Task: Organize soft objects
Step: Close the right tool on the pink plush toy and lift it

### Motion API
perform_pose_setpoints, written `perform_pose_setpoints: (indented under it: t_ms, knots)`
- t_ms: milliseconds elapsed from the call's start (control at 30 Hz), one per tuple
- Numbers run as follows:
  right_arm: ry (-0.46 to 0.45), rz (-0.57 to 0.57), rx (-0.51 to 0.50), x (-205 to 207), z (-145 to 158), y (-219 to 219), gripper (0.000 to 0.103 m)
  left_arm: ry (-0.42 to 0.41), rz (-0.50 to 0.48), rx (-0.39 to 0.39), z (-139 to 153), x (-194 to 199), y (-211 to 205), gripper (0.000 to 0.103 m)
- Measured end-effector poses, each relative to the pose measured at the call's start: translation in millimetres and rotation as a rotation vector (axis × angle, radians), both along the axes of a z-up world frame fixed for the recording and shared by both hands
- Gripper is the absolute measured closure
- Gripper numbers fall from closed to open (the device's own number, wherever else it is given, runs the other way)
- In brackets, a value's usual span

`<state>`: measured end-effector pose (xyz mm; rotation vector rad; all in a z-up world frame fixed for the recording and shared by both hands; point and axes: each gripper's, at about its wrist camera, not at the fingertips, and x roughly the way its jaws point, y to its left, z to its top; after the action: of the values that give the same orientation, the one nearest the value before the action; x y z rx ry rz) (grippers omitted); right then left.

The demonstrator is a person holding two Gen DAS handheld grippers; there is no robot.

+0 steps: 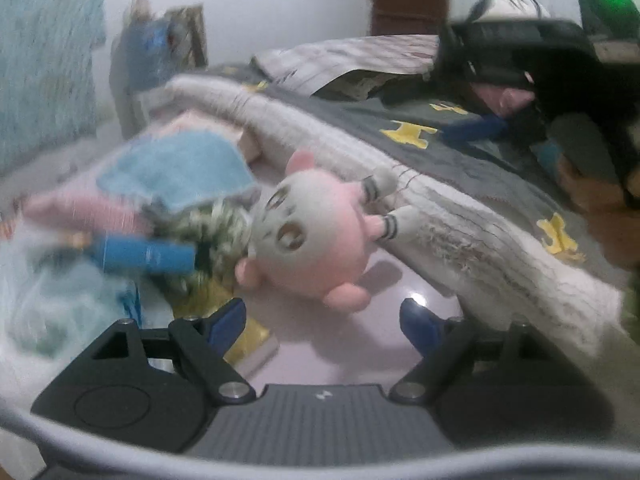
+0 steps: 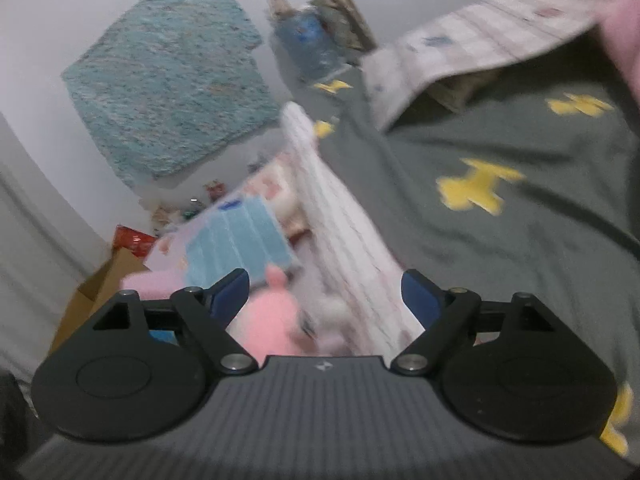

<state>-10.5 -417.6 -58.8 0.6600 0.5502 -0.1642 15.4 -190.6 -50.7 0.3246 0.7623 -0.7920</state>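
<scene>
Pink plush toy (image 1: pixel 316 236) beside grey blanket (image 1: pixel 460 160)

The plush toy (image 1: pixel 316 236) is lying on the floor (image 1: pixel 384 300) just beside the mattress edge (image 1: pixel 400 184), its paws touching it. Left of the toy, a folded towel (image 1: pixel 176 172) is resting on a heap of soft things. The blanket (image 2: pixel 500 200) is covering the mattress, and a pillow (image 2: pixel 480 52) is lying on it farther back. A rug (image 2: pixel 168 84) is lying beyond the heap.
</scene>
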Motion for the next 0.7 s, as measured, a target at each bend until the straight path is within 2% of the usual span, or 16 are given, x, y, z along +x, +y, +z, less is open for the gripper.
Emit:
perform_pose_setpoints:
  t_ms: [67,167,233,333,400,467,500,567,633,700]
  knots:
    - [-0.011,0.041,0.007,18.3,7.3,3.4,0.020,0.050,0.011,-0.041,-6.2,3.6,6.9,0.032]
    - [0.005,0.110,0.020,55.0,6.4,11.5,0.020,0.128,0.015,-0.060,-16.8,8.1,8.6,0.050]
    - [0.054,0.136,0.008,74.6,-1.1,16.9,0.021,0.161,0.022,-0.073,-22.7,10.9,9.5,0.053]
    - [0.159,0.122,0.013,83.2,-19.2,23.0,0.031,0.221,0.041,-0.097,-27.9,18.2,12.8,0.060]
    - [0.194,0.088,0.067,73.9,-29.7,20.0,0.033,0.246,0.055,-0.122,-27.6,21.1,17.4,0.060]
    - [0.173,0.053,0.161,52.6,-36.7,14.1,0.033,0.257,0.066,-0.149,-25.1,23.5,22.7,0.056]
    - [0.162,0.033,0.207,40.8,-38.2,12.0,0.033,0.258,0.072,-0.163,-23.4,25.1,24.6,0.052]
    - [0.148,-0.002,0.262,22.4,-39.6,11.4,0.031,0.263,0.083,-0.189,-20.7,28.8,27.6,0.034]
    - [0.140,-0.019,0.312,7.7,-42.3,14.4,0.031,0.271,0.102,-0.203,-19.0,34.5,26.3,0.024]
    - [0.138,-0.032,0.364,-0.6,-45.8,13.9,0.031,0.289,0.104,-0.204,-18.1,40.7,20.4,0.023]
